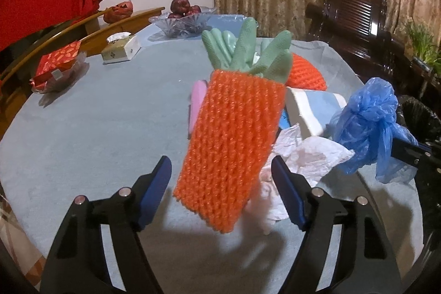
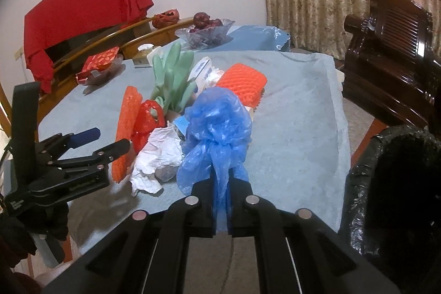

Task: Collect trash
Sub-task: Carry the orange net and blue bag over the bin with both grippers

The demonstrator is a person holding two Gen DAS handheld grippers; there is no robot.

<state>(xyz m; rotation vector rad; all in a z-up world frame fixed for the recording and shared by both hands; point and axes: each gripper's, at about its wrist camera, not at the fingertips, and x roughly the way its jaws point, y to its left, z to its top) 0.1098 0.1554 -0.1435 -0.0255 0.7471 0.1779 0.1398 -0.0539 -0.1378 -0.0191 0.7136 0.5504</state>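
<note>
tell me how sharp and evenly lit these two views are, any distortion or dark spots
Left wrist view: strong fisheye bending with dark corners; the orange foam net is soft-edged, casting a blurry shadow on the table. Right wrist view: same curved edges; the bin interior is nearly black; the blue plastic bag shows mild sheen.

Both grippers are black plastic frames with triangular cut-outs. The left gripper (image 1: 220,192) has 2 blue finger pads (image 1: 157,189) and 4 round silver pins on its linkage; white lettering marks its side. The right gripper (image 2: 222,222) shows 4 silver pins too.
</note>
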